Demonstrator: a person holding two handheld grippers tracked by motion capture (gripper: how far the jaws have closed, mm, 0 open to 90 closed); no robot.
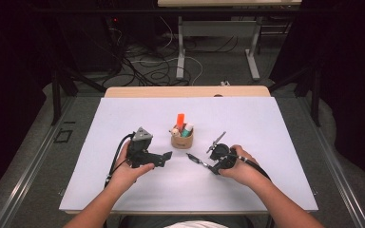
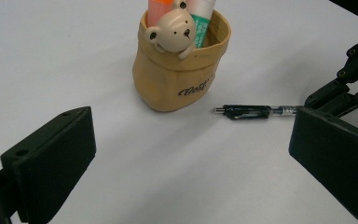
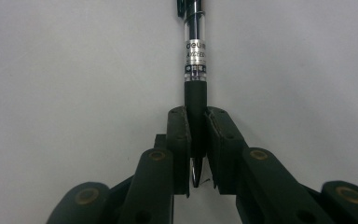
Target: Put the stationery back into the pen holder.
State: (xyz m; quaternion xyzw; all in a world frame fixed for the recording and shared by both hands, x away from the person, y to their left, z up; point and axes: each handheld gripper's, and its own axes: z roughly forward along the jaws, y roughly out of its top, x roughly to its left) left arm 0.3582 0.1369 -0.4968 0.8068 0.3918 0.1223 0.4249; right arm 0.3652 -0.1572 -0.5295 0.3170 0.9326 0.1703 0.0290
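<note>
Forearms enter the high view from below: the left gripper (image 1: 164, 158) hangs released over the white worktop (image 1: 123, 118), while the right gripper (image 1: 210, 166) grasps a black-and-clear ballpoint pen (image 1: 196, 159) lying just beside a tan fabric pot (image 1: 182, 139). From the left gripper view, its long axis runs level, clip end toward the pot. Along the right gripper view, jaws clamp the rubber grip; probably lifting and upending comes next.
</note>
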